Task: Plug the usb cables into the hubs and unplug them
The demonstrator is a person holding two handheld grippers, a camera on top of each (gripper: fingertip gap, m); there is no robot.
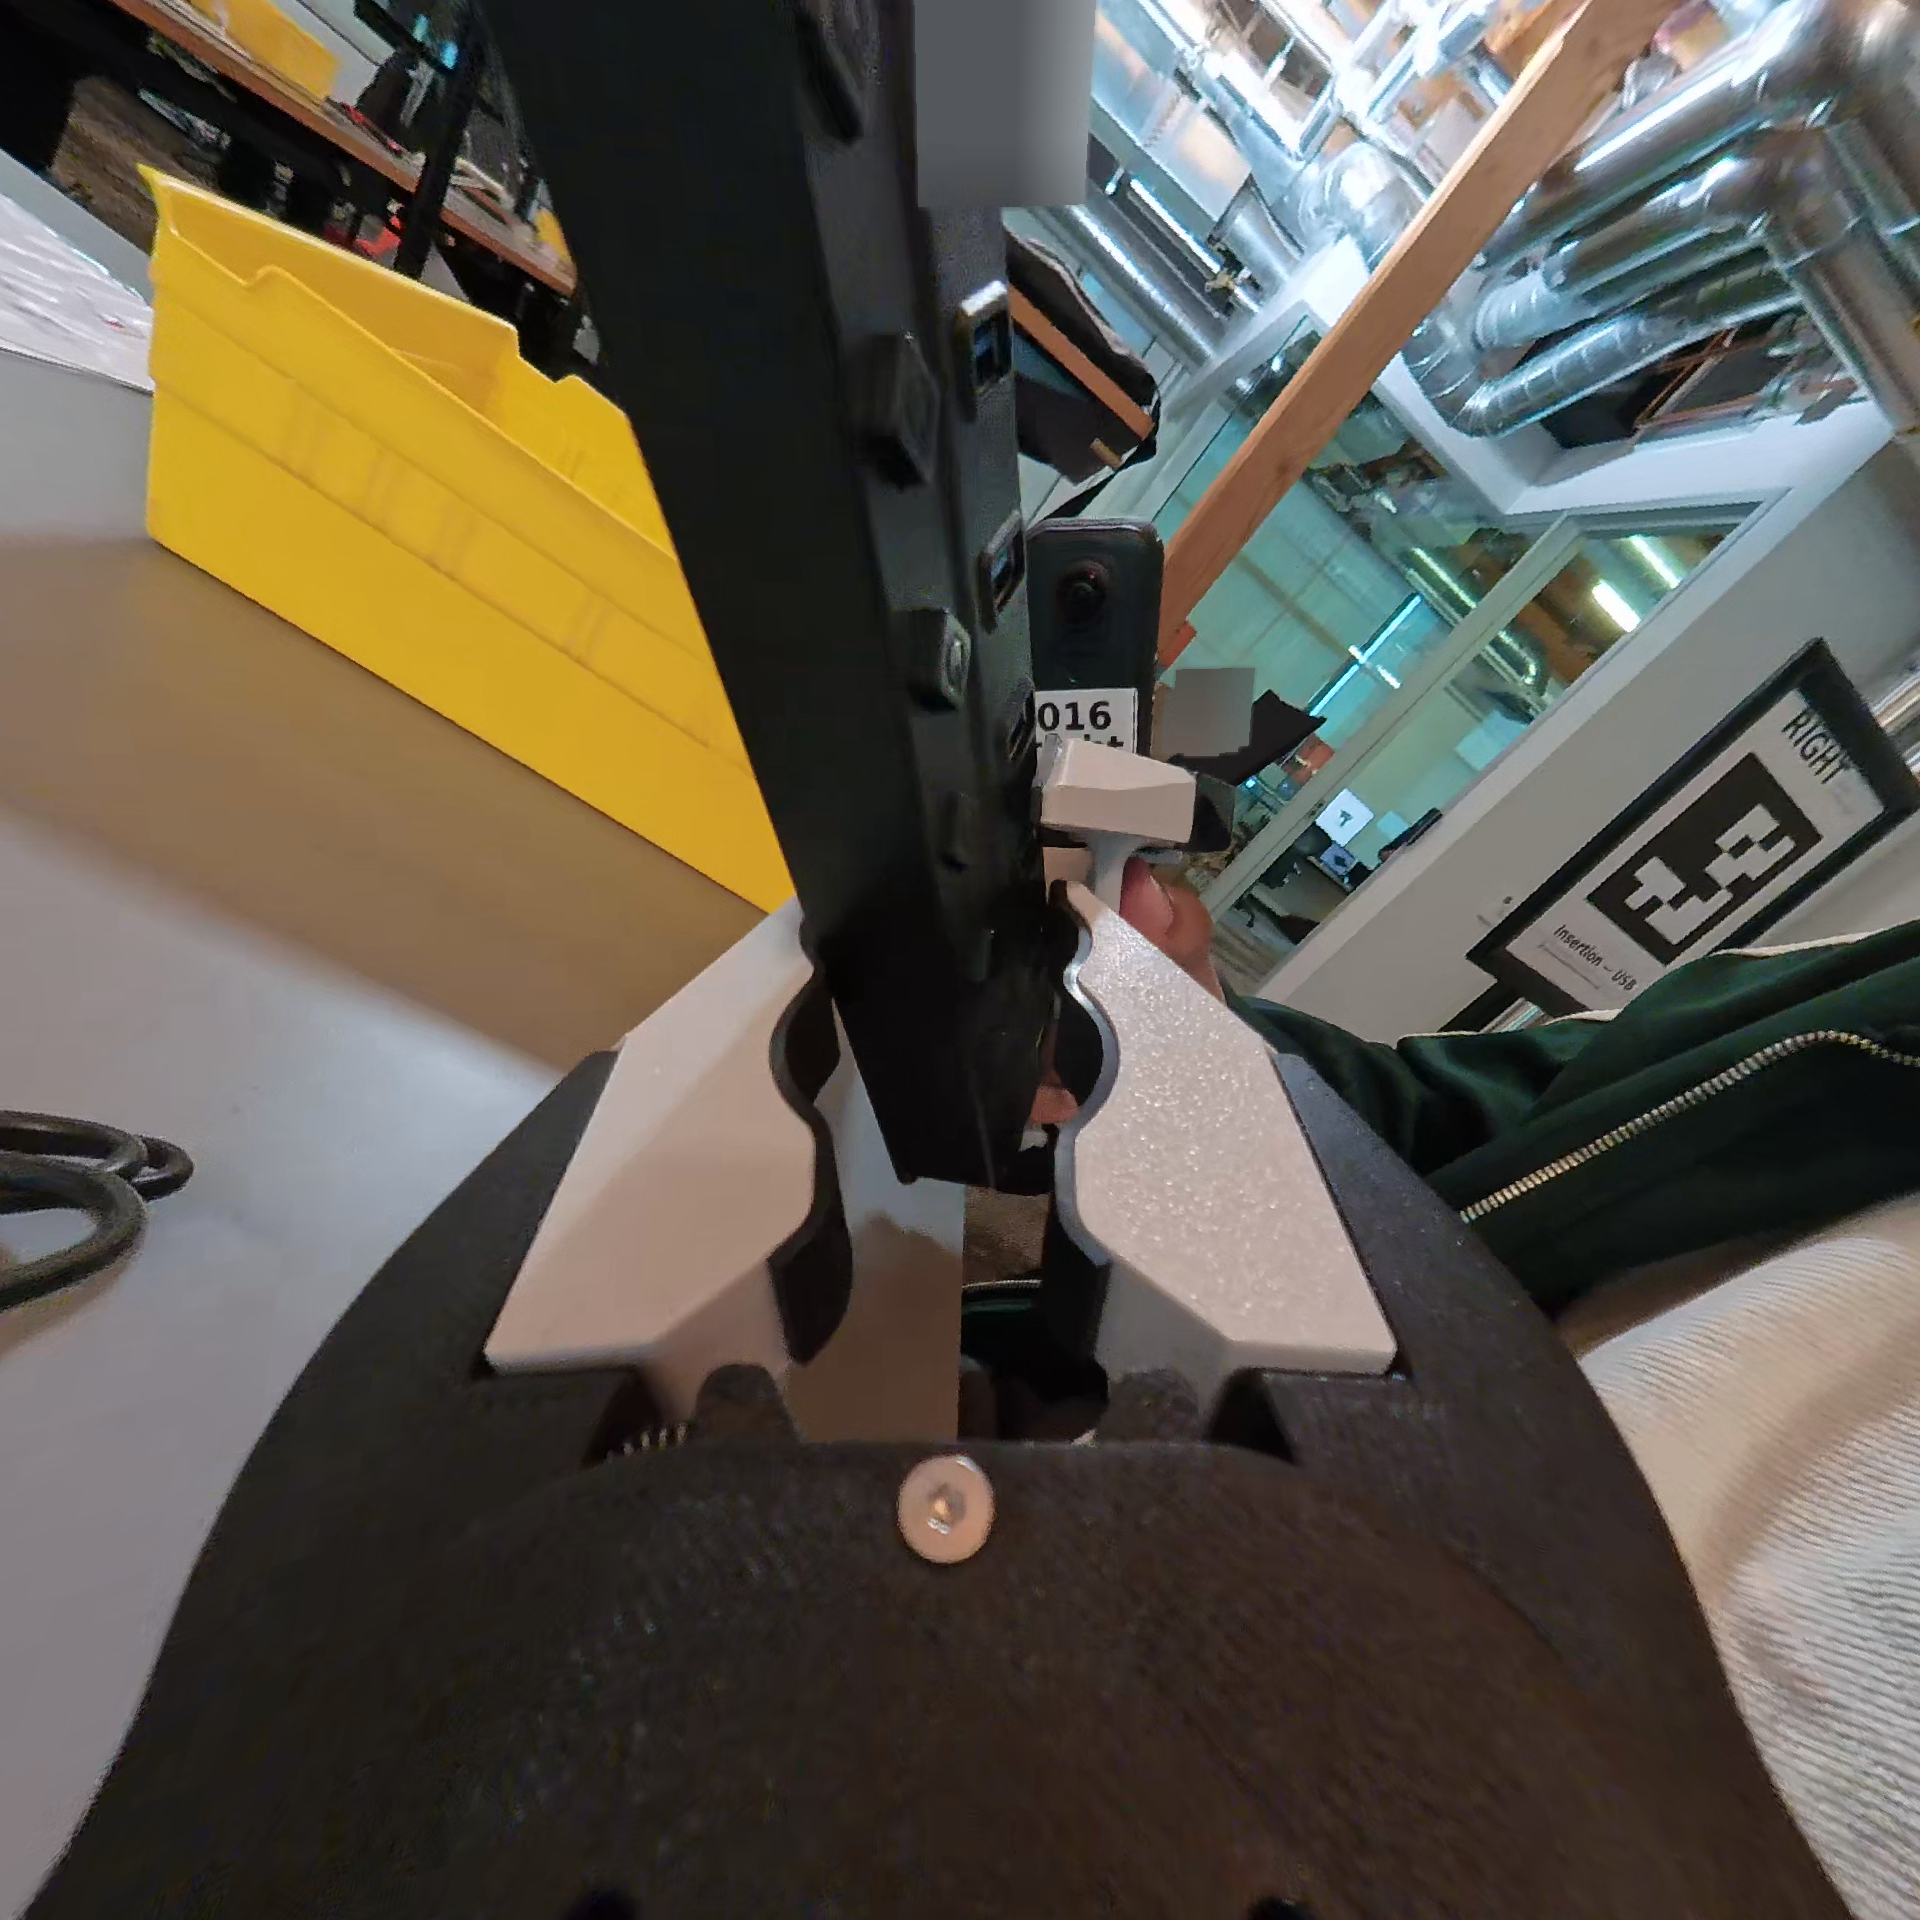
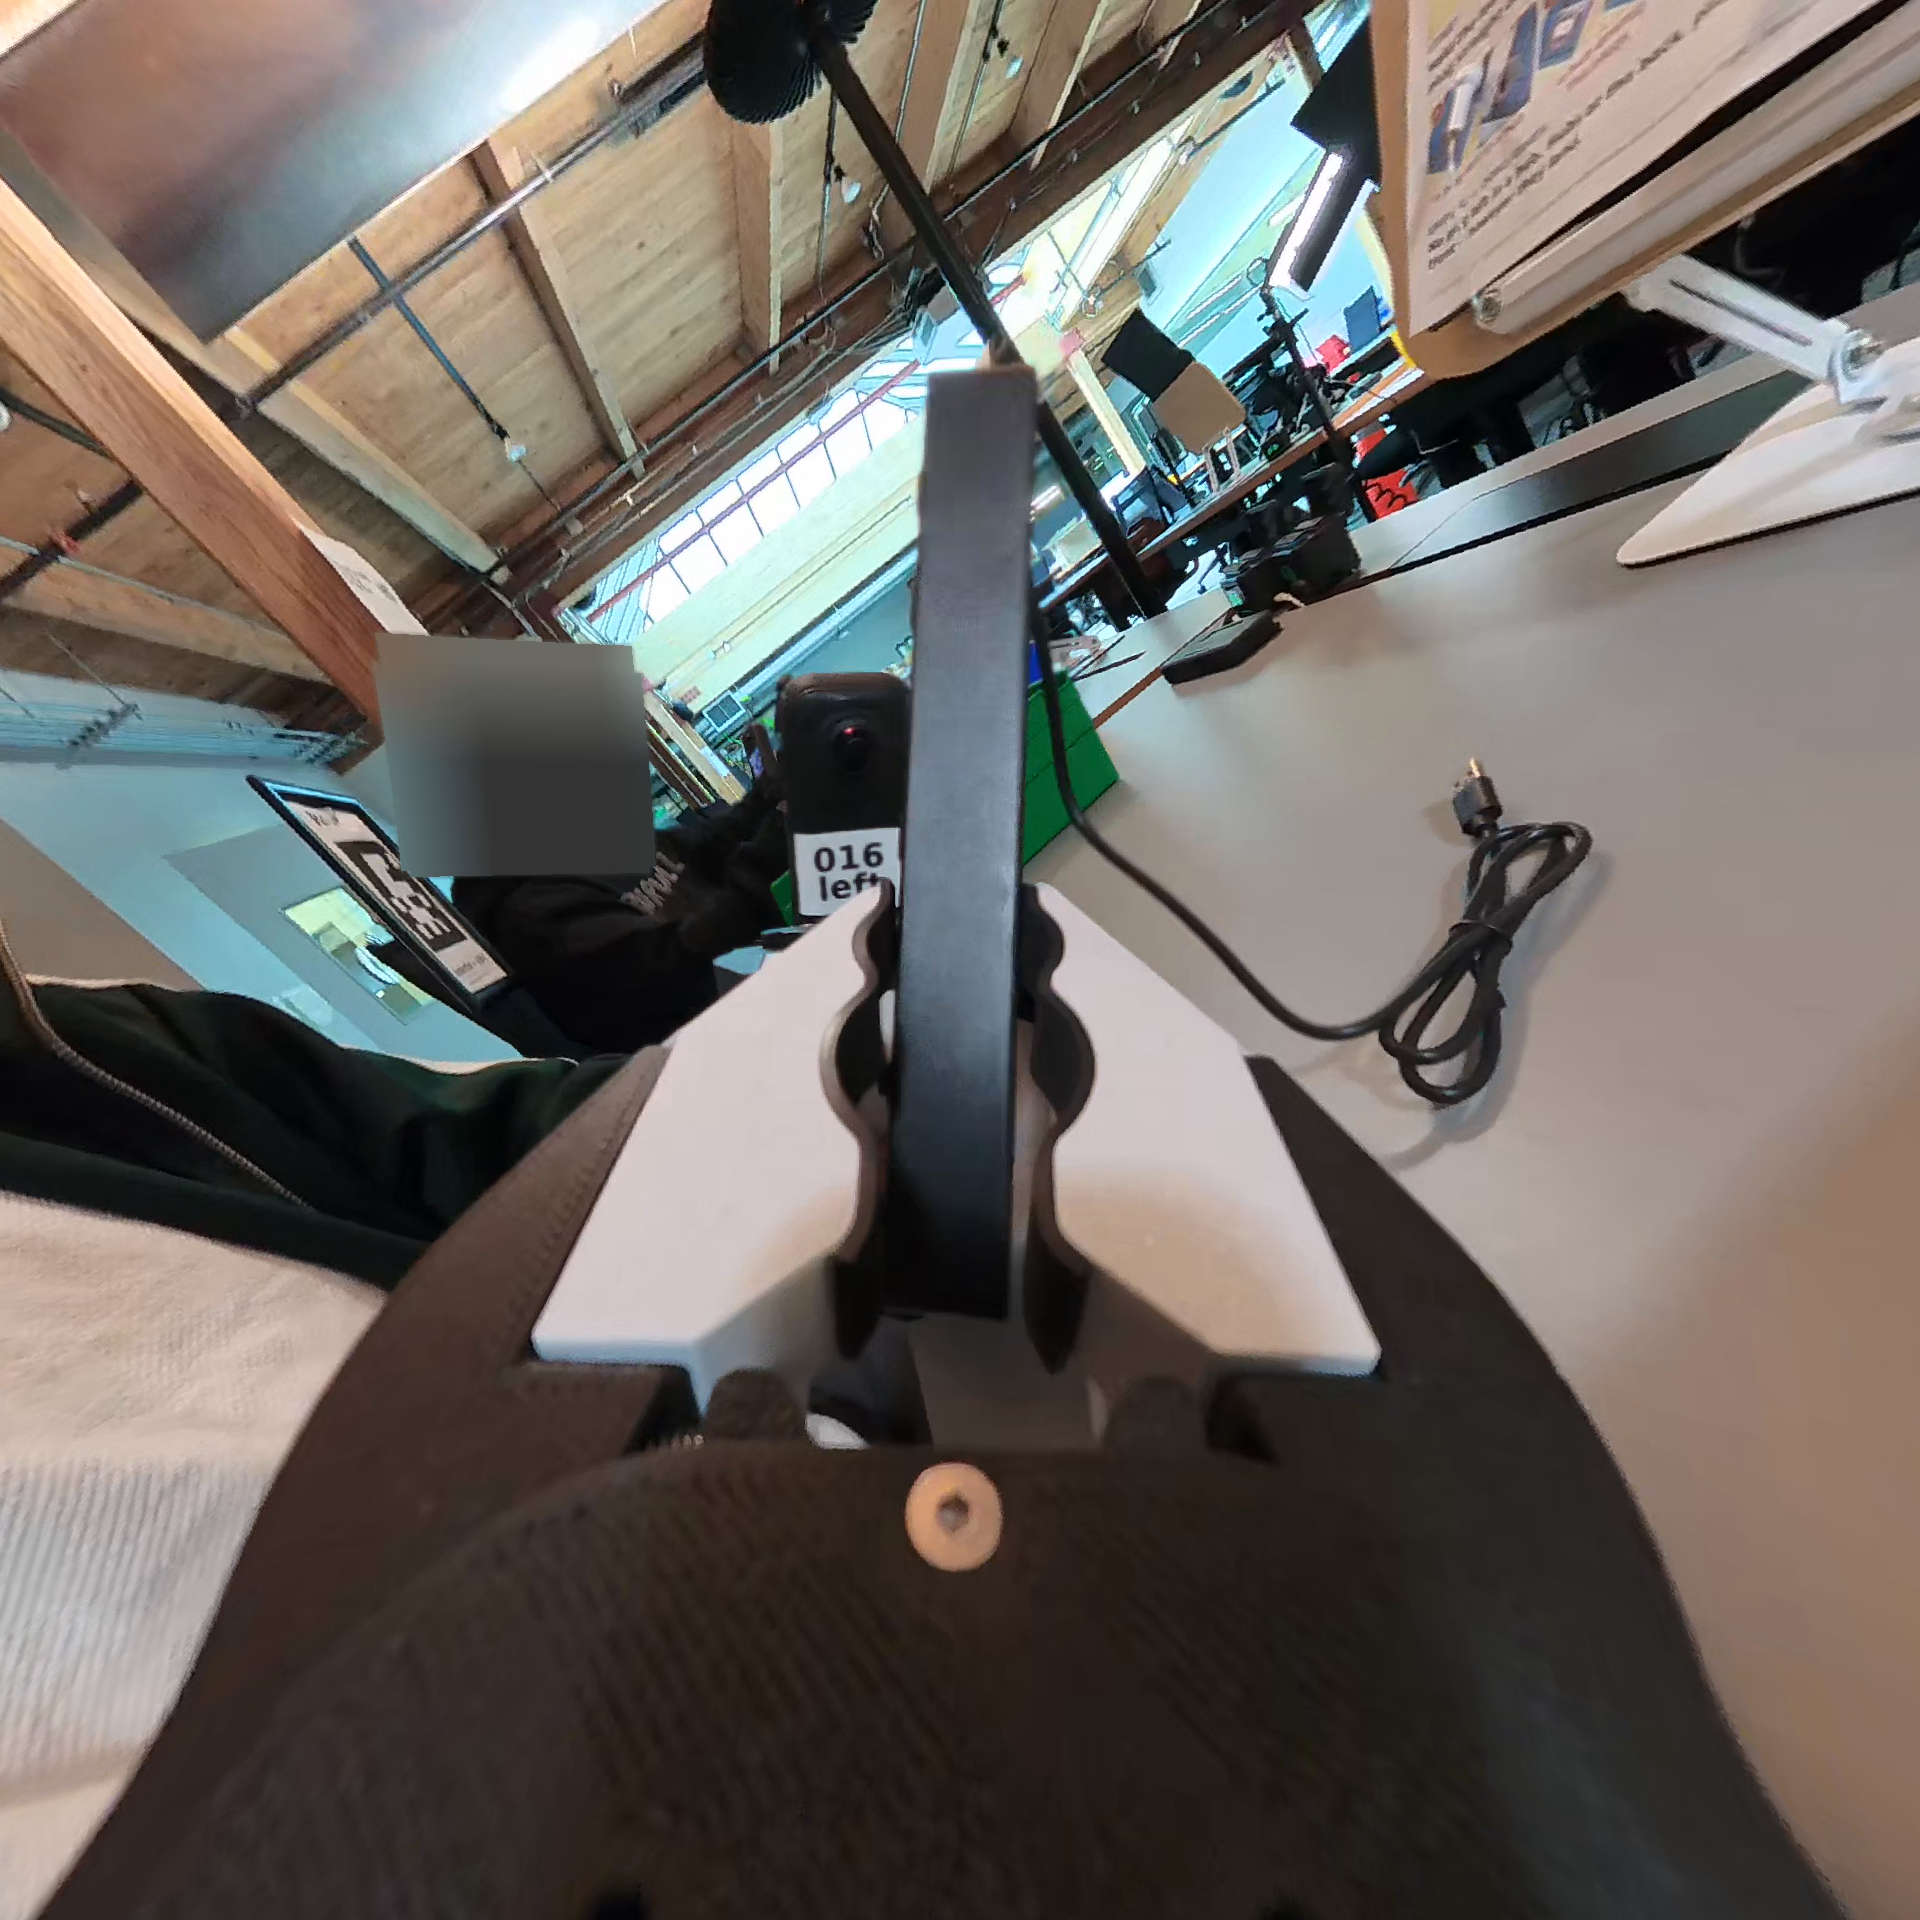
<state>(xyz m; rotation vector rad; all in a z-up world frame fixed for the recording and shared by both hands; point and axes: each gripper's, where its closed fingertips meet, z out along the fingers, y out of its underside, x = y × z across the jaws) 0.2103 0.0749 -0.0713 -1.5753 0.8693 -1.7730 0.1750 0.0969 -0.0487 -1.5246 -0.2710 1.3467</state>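
Note:
A long black USB hub (image 1: 810, 468) with ports and buttons along its side stands upright off the grey table (image 1: 208, 987). My left gripper (image 1: 935, 935) is shut on its lower end. In the right wrist view the hub (image 2: 966, 675) shows edge-on, and my right gripper (image 2: 961, 914) is shut on it too. The right gripper's grey fingertip (image 1: 1112, 800) shows beside the hub in the left wrist view. A thin black cable (image 2: 1195, 935) runs from the hub to a tied coil (image 2: 1455, 987) on the table, ending in a loose USB plug (image 2: 1475, 800).
A yellow bin (image 1: 416, 436) stands on the table behind the hub. Another black cable coil (image 1: 62, 1195) lies at the left edge. A green block (image 2: 1070, 769), a small black device (image 2: 1221, 644) and a monitor stand base (image 2: 1766, 468) are farther off. A green sleeve (image 1: 1558, 1091) is close by.

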